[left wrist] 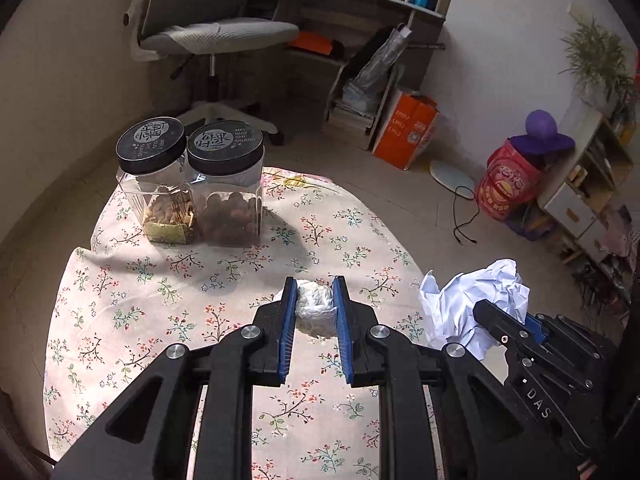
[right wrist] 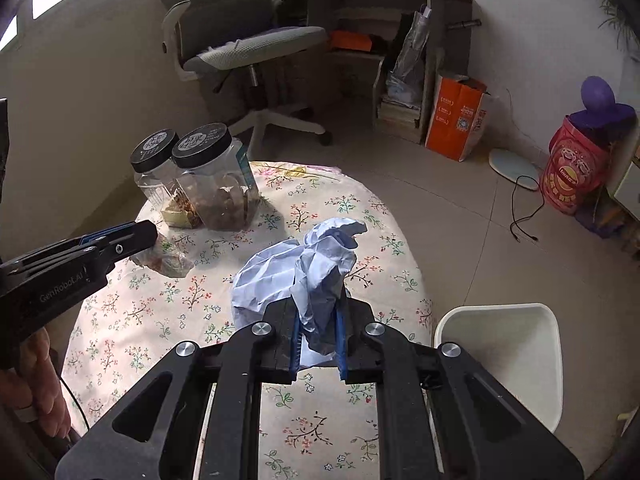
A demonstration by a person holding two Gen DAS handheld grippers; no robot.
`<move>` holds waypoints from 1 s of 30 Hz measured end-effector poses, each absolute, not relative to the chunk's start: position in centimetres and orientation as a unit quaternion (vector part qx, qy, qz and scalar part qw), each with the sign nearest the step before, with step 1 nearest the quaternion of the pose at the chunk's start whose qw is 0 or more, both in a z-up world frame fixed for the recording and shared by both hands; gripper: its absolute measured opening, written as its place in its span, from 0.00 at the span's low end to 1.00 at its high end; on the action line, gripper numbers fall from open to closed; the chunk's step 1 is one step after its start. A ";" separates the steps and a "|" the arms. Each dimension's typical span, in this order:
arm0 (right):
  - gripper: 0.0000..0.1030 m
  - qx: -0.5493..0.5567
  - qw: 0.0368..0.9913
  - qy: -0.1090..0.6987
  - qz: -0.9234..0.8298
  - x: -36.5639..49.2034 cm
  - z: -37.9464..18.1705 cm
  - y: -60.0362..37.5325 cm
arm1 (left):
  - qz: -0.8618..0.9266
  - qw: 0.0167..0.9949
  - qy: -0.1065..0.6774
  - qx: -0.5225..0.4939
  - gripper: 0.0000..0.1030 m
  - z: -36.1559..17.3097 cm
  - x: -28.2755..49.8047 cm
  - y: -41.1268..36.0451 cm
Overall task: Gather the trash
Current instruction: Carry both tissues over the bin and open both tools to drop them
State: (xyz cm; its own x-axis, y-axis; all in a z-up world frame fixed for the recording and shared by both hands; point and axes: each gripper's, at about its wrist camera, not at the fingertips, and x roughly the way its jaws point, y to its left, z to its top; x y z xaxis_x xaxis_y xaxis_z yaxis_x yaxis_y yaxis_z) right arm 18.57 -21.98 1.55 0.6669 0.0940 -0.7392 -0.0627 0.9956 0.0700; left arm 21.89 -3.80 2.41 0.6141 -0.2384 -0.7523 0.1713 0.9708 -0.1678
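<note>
My left gripper [left wrist: 314, 294] is shut on a small white crumpled wad [left wrist: 315, 305], held just above the floral tablecloth [left wrist: 160, 300]. In the right wrist view the left gripper [right wrist: 140, 236] holds that wad [right wrist: 164, 258] at the left. My right gripper [right wrist: 318, 312] is shut on a large crumpled sheet of pale blue-white paper [right wrist: 288, 272] over the table's right side. The same paper [left wrist: 472, 300] and right gripper [left wrist: 508, 326] show at the right of the left wrist view. A white bin [right wrist: 516, 344] stands on the floor beside the table's right edge.
Two clear jars with black lids [left wrist: 192, 184] stand at the table's far left, also in the right wrist view [right wrist: 200, 184]. Beyond are an office chair [left wrist: 208, 36], a desk, an orange box [left wrist: 406, 130], a red bag [left wrist: 508, 184] and a cable on the floor.
</note>
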 end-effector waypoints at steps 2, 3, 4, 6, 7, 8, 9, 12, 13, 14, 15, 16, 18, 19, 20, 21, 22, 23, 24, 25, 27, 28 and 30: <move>0.12 0.021 0.914 0.403 0.037 17.9 1.9 -23.0 | -0.123 0.898 0.422 -0.036 0.18 2.9 21.5 -5.0; 0.12 0.022 0.915 0.402 0.034 17.5 2.1 -23.6 | -0.127 0.897 0.421 -0.035 0.18 3.0 21.3 -5.6; 0.12 0.022 0.915 0.402 0.031 17.2 2.3 -24.1 | -0.131 0.897 0.420 -0.034 0.18 3.1 21.1 -6.3; 0.12 0.025 0.917 0.399 0.022 16.5 2.6 -25.2 | -0.142 0.896 0.419 -0.032 0.18 3.3 20.7 -7.6; 0.12 0.027 0.917 0.397 0.018 16.1 2.7 -25.8 | -0.147 0.896 0.418 -0.032 0.18 3.3 20.6 -8.3; 0.12 0.031 0.917 0.397 0.013 15.7 2.8 -26.5 | -0.153 0.895 0.418 -0.029 0.18 3.2 20.4 -9.2; 0.12 0.035 0.917 0.397 0.008 15.4 2.8 -27.1 | -0.157 0.894 0.419 -0.025 0.18 3.0 20.2 -10.1; 0.12 0.045 0.915 0.401 -0.012 14.5 2.7 -29.3 | -0.173 0.888 0.425 -0.020 0.18 2.6 19.7 -12.8; 0.12 0.047 0.914 0.402 -0.018 14.3 2.7 -30.0 | -0.177 0.887 0.426 -0.017 0.18 2.4 19.5 -13.6; 0.12 0.049 0.913 0.403 -0.025 14.0 2.7 -30.7 | -0.181 0.886 0.426 -0.014 0.18 2.2 19.4 -14.4; 0.12 0.051 0.913 0.404 -0.032 13.7 2.6 -31.4 | -0.186 0.884 0.428 -0.013 0.18 2.0 19.3 -15.2; 0.12 0.053 0.912 0.404 -0.040 13.3 2.4 -32.1 | -0.190 0.882 0.431 -0.012 0.18 1.7 19.3 -16.0; 0.12 0.058 0.909 0.410 -0.054 12.9 2.0 -33.6 | -0.198 0.877 0.438 -0.009 0.18 1.2 19.1 -17.5; 0.12 0.063 0.906 0.414 -0.061 12.7 1.6 -34.4 | -0.202 0.875 0.439 -0.007 0.18 0.9 19.0 -18.2; 0.12 0.067 0.903 0.419 -0.068 12.5 1.2 -35.3 | -0.206 0.874 0.441 -0.003 0.18 0.6 18.9 -19.0; 0.12 0.071 0.900 0.424 -0.075 12.3 0.9 -36.1 | -0.211 0.872 0.442 0.000 0.18 0.4 18.8 -19.8; 0.12 0.076 0.896 0.429 -0.083 12.2 0.5 -36.9 | -0.215 0.870 0.444 0.003 0.18 0.0 18.7 -20.5; 0.12 0.080 0.894 0.432 -0.090 12.1 0.2 -37.7 | -0.220 0.867 0.447 0.004 0.18 -0.4 18.5 -21.2; 0.12 0.083 0.891 0.436 -0.097 11.9 -0.1 -38.4 | -0.226 0.863 0.451 0.001 0.18 -0.8 18.4 -21.8; 0.13 0.086 0.888 0.440 -0.104 11.8 -0.5 -39.1 | -0.233 0.860 0.455 -0.002 0.18 -1.2 18.3 -22.5; 0.13 0.093 0.883 0.446 -0.114 11.5 -1.0 -40.3 | -0.247 0.854 0.458 -0.003 0.18 -2.0 18.1 -23.8; 0.13 0.095 0.880 0.449 -0.119 11.4 -1.3 -40.9 | -0.254 0.852 0.458 -0.003 0.18 -2.4 17.9 -24.5; 0.12 0.099 0.876 0.455 -0.127 11.5 -1.7 -41.7 | -0.265 0.846 0.462 -0.004 0.18 -3.2 17.6 -25.7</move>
